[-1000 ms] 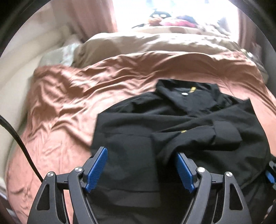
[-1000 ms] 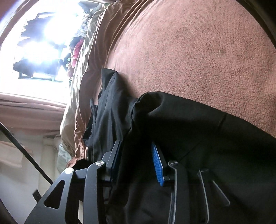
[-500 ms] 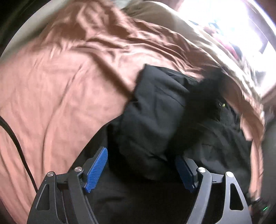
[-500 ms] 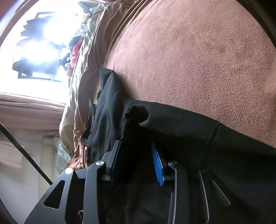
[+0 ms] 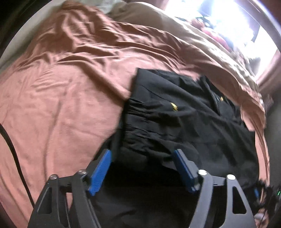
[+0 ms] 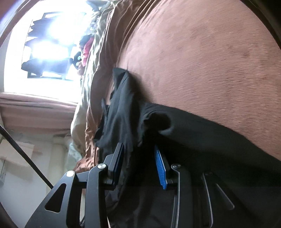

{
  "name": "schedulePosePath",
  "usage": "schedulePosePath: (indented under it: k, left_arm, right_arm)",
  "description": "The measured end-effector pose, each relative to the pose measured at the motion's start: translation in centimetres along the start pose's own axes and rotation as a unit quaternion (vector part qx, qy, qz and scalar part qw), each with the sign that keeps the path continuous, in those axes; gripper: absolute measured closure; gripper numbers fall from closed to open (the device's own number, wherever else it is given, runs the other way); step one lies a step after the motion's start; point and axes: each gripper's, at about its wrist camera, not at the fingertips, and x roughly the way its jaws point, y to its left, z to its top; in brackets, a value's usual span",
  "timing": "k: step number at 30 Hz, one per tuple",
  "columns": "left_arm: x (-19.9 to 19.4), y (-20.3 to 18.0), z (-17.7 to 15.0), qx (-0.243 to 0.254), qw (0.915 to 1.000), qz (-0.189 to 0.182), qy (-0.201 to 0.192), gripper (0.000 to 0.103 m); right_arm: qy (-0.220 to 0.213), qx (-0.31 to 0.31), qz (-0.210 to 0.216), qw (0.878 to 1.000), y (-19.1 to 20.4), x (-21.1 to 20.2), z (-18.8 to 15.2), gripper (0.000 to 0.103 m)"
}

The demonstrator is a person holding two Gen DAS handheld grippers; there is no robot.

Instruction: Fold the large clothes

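Note:
A black garment with small yellow marks lies partly folded on the rust-brown bed sheet. My left gripper points down at its near left edge. The jaws are closing, and a gathered fold of the black cloth sits between the blue pads. In the right wrist view the black garment drapes over my right gripper, which is shut on a bunch of it low over the sheet. The cloth hides what lies under both grippers.
A beige cover is heaped at the far end of the bed below a bright window with a pinkish curtain. Red and dark items lie near the window. A black cable hangs at the left.
The left gripper has swung down and rolled toward the garment's near left edge, and its jaws have narrowed around the cloth. The right gripper kept its hold while the fold beside it shifted slightly.

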Motion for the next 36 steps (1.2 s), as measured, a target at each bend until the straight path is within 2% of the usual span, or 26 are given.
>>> schedulePosePath:
  k: [2, 4, 5, 6, 8, 14, 19, 22, 24, 25, 27, 28, 29, 31, 36]
  left_arm:
    - [0.5, -1.0, -0.1, 0.034, 0.9991, 0.024, -0.003, 0.039]
    - [0.8, -1.4, -0.2, 0.052, 0.9979, 0.038, -0.003, 0.051]
    - [0.9, -1.4, -0.1, 0.054, 0.9977, 0.041, -0.001, 0.062]
    - [1.0, -1.3, 0.0, 0.055, 0.9976, 0.042, 0.0, 0.067]
    - [1.0, -1.3, 0.3, 0.055, 0.9979, 0.034, -0.001, 0.068]
    - [2.2, -1.8, 0.6, 0.065, 0.9972, 0.034, 0.014, 0.069]
    - [1.5, -1.4, 0.9, 0.051, 0.9979, 0.037, 0.012, 0.07]
    - [-0.4, -1.4, 1.1, 0.048, 0.9988, 0.013, -0.003, 0.069]
    - [-1.4, -1.5, 1.1, 0.052, 0.9986, 0.008, -0.005, 0.064]
    - [-2.3, -1.5, 1.0, 0.054, 0.9985, 0.001, -0.005, 0.062]
    - [-3.7, -1.3, 0.8, 0.052, 0.9985, -0.015, -0.007, 0.052]
    - [-4.6, -1.1, 0.5, 0.051, 0.9984, -0.021, -0.009, 0.05]
    - [-5.4, -1.0, 0.2, 0.052, 0.9982, -0.026, -0.012, 0.045]
    - [-7.4, -0.5, -0.4, 0.055, 0.9977, -0.034, -0.019, 0.041]
    - [-12.3, 1.5, -2.8, 0.041, 0.9964, -0.064, -0.037, 0.028]
  right_arm:
    - [0.01, -0.015, -0.009, 1.0, 0.5, 0.8, -0.2, 0.07]
    - [0.01, -0.024, -0.008, 1.0, 0.6, 1.3, -0.1, 0.071]
    - [0.005, -0.027, -0.012, 1.0, 0.5, 1.4, 0.0, 0.08]
    - [0.0, -0.03, -0.019, 0.999, 0.3, 1.4, 0.3, 0.085]
    - [-0.008, -0.023, -0.019, 1.0, -0.4, 1.3, 0.7, 0.095]
    - [-0.043, -0.016, -0.018, 0.999, -0.4, 0.1, 0.9, 0.095]
    - [-0.034, -0.02, -0.026, 0.999, 0.4, 0.1, 0.1, 0.094]
    - [-0.028, -0.019, -0.013, 0.999, 1.1, -0.1, 0.3, 0.094]
    - [-0.023, -0.025, -0.014, 0.999, 1.5, -0.8, 0.4, 0.093]
    - [-0.024, -0.027, -0.016, 0.999, 1.6, -1.1, 0.3, 0.087]
    - [-0.031, -0.032, -0.018, 0.999, 1.8, -2.0, -0.1, 0.063]
    - [-0.037, -0.035, -0.019, 0.999, 1.8, -2.6, -0.3, 0.039]
    - [-0.044, -0.039, -0.021, 0.998, 1.8, -3.2, -0.7, 0.027]
    - [-0.048, -0.044, -0.031, 0.997, 1.9, -4.2, -1.5, 0.027]
    - [-0.036, -0.066, -0.024, 0.997, 3.4, -6.3, -2.9, 0.027]
